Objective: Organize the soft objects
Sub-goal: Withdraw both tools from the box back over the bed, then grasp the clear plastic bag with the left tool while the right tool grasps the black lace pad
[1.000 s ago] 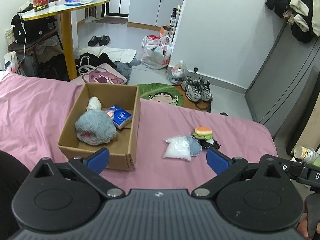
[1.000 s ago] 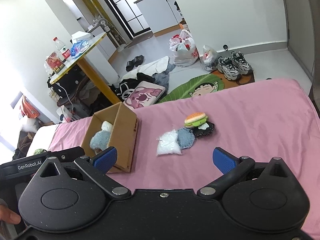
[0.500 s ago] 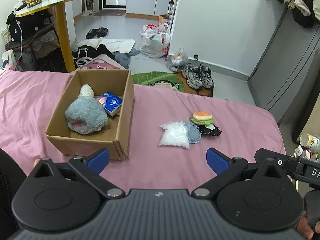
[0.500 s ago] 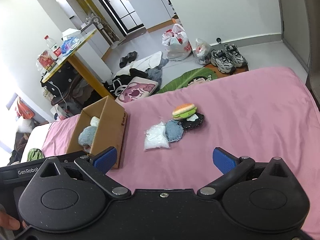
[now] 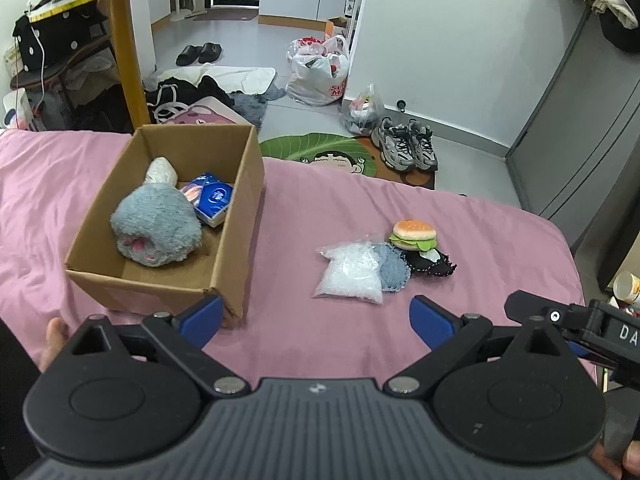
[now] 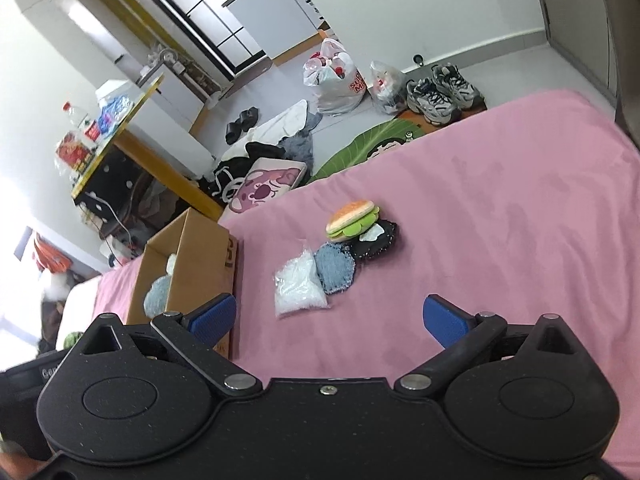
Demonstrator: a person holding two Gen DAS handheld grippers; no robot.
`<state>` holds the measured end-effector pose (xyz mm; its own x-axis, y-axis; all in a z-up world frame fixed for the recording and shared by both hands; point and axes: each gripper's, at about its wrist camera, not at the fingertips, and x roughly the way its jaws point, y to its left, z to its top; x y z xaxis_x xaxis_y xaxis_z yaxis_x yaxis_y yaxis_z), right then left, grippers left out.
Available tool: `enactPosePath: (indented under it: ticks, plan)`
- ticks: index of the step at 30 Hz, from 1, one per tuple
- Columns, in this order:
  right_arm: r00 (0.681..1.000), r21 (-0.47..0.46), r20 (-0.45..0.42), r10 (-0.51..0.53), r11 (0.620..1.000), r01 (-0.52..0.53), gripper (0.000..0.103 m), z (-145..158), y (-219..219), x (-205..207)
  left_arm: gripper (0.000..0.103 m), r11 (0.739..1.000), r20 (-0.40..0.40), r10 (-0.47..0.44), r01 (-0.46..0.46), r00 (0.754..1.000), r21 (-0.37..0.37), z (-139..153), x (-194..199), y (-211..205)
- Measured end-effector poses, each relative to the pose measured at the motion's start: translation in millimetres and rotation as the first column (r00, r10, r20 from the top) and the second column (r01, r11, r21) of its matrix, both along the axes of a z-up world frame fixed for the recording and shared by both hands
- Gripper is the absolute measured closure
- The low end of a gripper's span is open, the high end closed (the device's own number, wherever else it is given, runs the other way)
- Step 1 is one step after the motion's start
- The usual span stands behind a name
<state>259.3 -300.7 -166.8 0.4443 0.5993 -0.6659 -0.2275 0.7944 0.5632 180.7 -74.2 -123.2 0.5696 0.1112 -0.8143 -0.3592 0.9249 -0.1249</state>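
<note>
Left gripper (image 5: 316, 318): black body, blue-padded fingers spread wide apart, nothing between them; it hangs over the near part of the pink bedsheet (image 5: 320, 208).
Right gripper (image 6: 330, 316): same build, blue pads likewise wide apart and empty, above the sheet on the near side of the loose pile.
Open brown cardboard box (image 5: 240, 208): on the sheet at 10 o'clock from the left gripper; its near corner sits just behind the left blue pad.
In the box: a fluffy grey plush toy with pink patches (image 5: 156, 230), a blue tissue packet (image 5: 212, 200) touching it at its 2 o'clock, and a small whitish lump (image 5: 160, 171) at the plush's 12 o'clock.
Clear plastic bag of white filling (image 5: 352, 274): flat on the sheet at 12 o'clock from the left gripper, well apart from the box.
Round blue-grey denim pad (image 5: 394, 270): touching the bag at its 3 o'clock, partly under its edge.
Black fringed fabric piece (image 5: 434, 265): at 2 o'clock from the denim pad, touching it.
Soft burger-shaped toy with green lettuce edge (image 5: 413, 234): resting on the black piece's far side.
Floor beyond the bed: grey sneakers (image 5: 408, 148) at 1 o'clock, a green leaf-shaped mat (image 5: 316, 148) beside them.
</note>
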Motion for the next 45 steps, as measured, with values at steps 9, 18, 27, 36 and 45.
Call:
enactPosePath:
  ticks: [9,18,27,36,45]
  plan:
    - [0.997,0.115,-0.078,-0.029,0.993,0.038,0.017,-38,1,26,0.009,1.000,-0.023,-0.012,0.011,1.000,-0.009,-25,27,-3]
    - [0.990,0.166,-0.139,-0.032,0.984,0.056,0.037,-68,5,49,0.018,0.999,-0.058,0.007,-0.010,0.998,-0.042,-54,59,0]
    - [0.980,0.200,-0.193,-0.054,0.975,0.094,0.042,-91,2,66,0.027,0.995,-0.096,0.002,-0.012,0.995,-0.101,-79,84,-2]
    - [0.968,0.218,-0.243,-0.062,0.969,0.117,0.046,-111,2,81,0.029,0.991,-0.145,0.002,-0.021,0.989,-0.132,-101,106,1]
    - [0.957,0.259,-0.283,-0.062,0.956,0.138,0.072,-125,0,89,0.029,0.987,-0.198,0.002,-0.034,0.980,-0.159,-119,117,7]
